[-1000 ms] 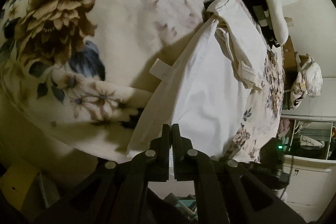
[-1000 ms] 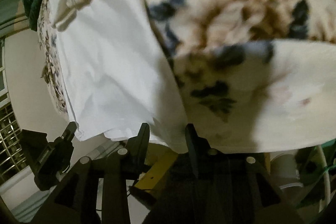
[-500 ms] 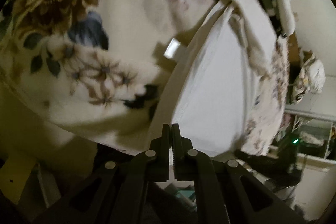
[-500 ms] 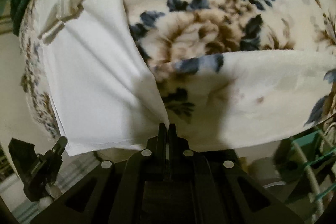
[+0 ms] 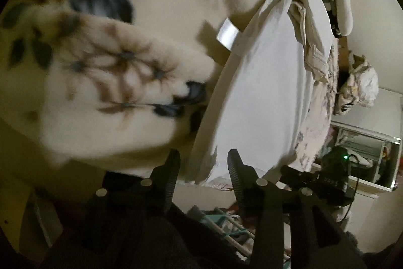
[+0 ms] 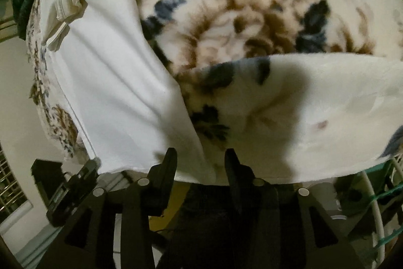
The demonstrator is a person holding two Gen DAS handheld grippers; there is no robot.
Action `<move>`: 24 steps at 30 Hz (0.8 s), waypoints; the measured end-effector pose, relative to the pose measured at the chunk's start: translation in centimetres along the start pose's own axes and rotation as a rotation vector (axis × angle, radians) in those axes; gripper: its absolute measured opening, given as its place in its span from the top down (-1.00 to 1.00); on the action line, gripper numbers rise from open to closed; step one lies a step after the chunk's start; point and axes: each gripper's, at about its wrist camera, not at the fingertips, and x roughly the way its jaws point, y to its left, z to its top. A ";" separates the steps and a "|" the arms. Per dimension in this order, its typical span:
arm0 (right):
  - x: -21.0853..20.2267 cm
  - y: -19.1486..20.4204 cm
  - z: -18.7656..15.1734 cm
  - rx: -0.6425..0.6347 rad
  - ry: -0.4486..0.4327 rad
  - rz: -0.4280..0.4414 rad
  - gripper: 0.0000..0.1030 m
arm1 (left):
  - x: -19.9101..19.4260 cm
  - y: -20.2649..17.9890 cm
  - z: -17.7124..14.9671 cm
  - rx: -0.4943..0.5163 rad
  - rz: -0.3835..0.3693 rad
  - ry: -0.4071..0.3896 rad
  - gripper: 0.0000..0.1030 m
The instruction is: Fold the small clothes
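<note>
Your left gripper (image 5: 202,163) spread wide, near corner of white garment (image 5: 262,97) sitting between fingers, not pinched. Your right gripper (image 6: 200,161) likewise spread, opposite corner of garment (image 6: 113,82) just ahead of fingertips. Garment lies flat on floral fleece blanket (image 6: 264,24), care label (image 5: 227,34) sticking out from side seam, crumpled cream cloth (image 5: 312,42) resting on far end

white garment (image 5: 264,92) lying flat on floral blanket, hem at edge.
</note>
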 end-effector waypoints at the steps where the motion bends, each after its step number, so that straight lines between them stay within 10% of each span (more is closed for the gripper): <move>1: 0.4 -0.2 0.0 0.001 0.012 0.018 0.19 | 0.6 0.0 0.1 -0.011 -0.012 0.012 0.29; 5: 2.2 -0.6 -0.2 0.024 0.048 0.073 0.19 | 1.7 -1.4 0.0 0.014 0.020 -0.008 0.38; 6: 2.5 -0.6 -0.4 0.026 0.043 0.078 0.19 | 1.7 -1.9 -0.1 0.029 0.044 -0.017 0.86; 7: 2.5 -0.7 -0.7 0.033 0.026 0.090 0.29 | 1.7 -2.4 -0.3 0.047 0.065 -0.018 0.91; 9: 2.3 -0.6 -1.0 0.043 -0.004 0.086 0.82 | 1.2 -3.2 -0.5 0.062 0.099 -0.043 0.91; 17: -1.5 1.3 -2.4 0.053 -0.055 0.215 0.88 | -4.4 -6.1 -0.7 0.032 0.030 -0.125 0.92; 24: -9.0 5.3 0.7 0.020 -0.170 0.355 0.88 | -8.5 -13.1 5.9 0.098 -0.083 -0.263 0.92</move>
